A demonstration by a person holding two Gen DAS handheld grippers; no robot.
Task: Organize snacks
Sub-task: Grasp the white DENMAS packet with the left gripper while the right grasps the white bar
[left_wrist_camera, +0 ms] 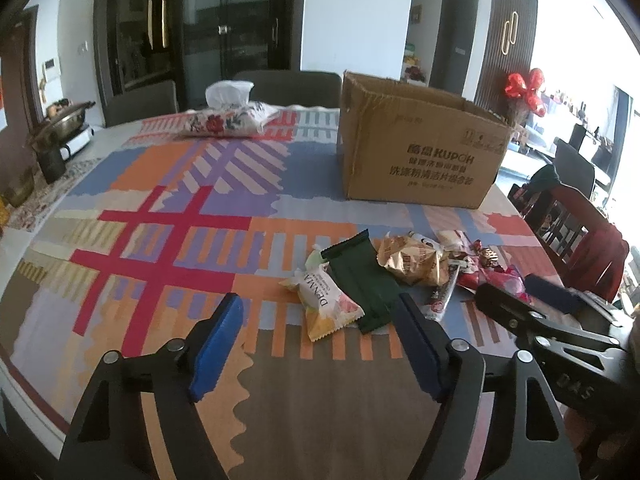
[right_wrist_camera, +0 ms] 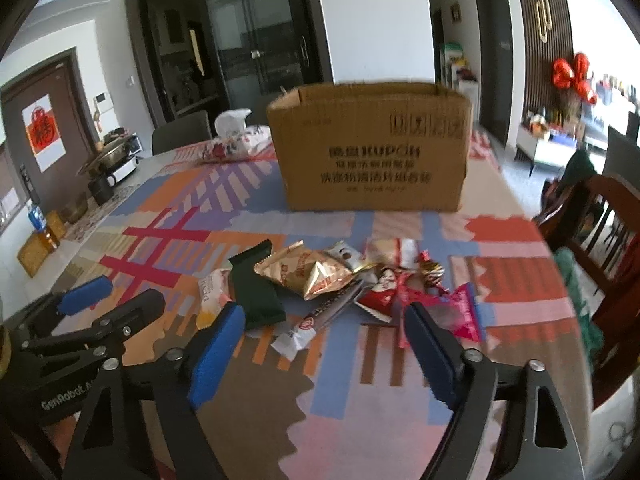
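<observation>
a: where the left wrist view looked down its own fingers, the left gripper (left_wrist_camera: 320,316) stood released with nothing between its blue pads, and the snacks (left_wrist_camera: 404,276) lay in a loose heap on the patterned tablecloth (left_wrist_camera: 160,240), just ahead of it and in front of the cardboard box (left_wrist_camera: 420,148).

b: how would they have handled?

a: light, crinkly, probably slippery. the white packet (left_wrist_camera: 328,304) read "denma"; the dark green bar (left_wrist_camera: 360,280) looked flatter and stiffer, best pinched across its width. the box read "kupoh" above chinese print.

b: and the right wrist view?

a: the right gripper (right_wrist_camera: 324,332) was likewise spread and empty, its jaws either side of a white-ended stick wrapper (right_wrist_camera: 304,328). the gold bag (right_wrist_camera: 308,276) looked puffy and crushable, so a sealed edge seemed the safer hold. the pink packet (right_wrist_camera: 464,312) lay beside the right pad. "genrobot" was lettered on the other tool (right_wrist_camera: 92,320).
</observation>
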